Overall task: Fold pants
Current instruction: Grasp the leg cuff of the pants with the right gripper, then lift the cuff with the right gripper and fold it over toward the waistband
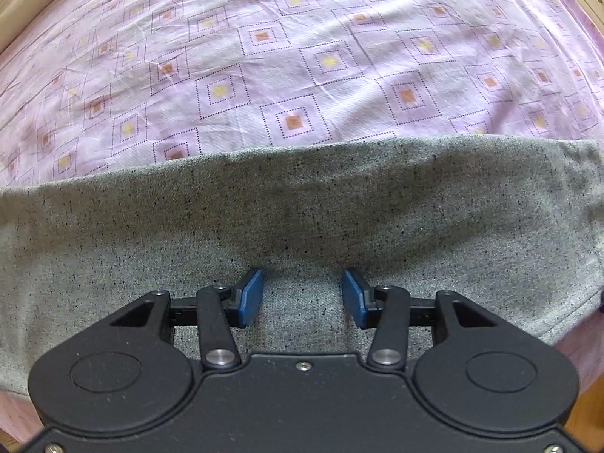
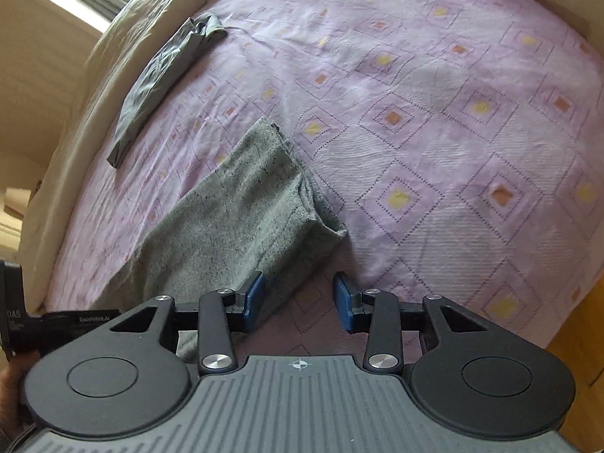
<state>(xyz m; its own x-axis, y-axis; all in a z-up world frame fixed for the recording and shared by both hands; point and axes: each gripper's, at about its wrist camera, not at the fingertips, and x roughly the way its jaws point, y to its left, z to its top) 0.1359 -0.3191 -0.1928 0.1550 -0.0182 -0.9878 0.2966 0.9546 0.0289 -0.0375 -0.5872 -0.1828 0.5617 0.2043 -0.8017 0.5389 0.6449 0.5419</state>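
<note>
Grey speckled pants (image 1: 302, 204) lie flat on the bed, spread as a wide band across the near part of the left wrist view, far edge running side to side against the sheet. In the right wrist view the pants (image 2: 241, 219) run diagonally from lower left up toward centre, one end folded over with a darker hem edge at the top; a corner sticks out on the right side.

Left gripper (image 1: 302, 300) hovers low over the pants, blue pads spread apart, nothing between them; contact with the fabric can't be told. Right gripper (image 2: 299, 302) also spread, left pad over the pants' edge, right pad over bare sheet, holding nothing.

Bed sheet (image 1: 302, 75) is lilac with dotted diamond squares, yellow and orange centres, lightly wrinkled. A second dark grey garment (image 2: 166, 75), crumpled and long, lies near the bed's far left edge, well apart from the pants. Beige bed edge (image 2: 68, 143) beside it. Wooden frame (image 1: 22, 11) at corners.
</note>
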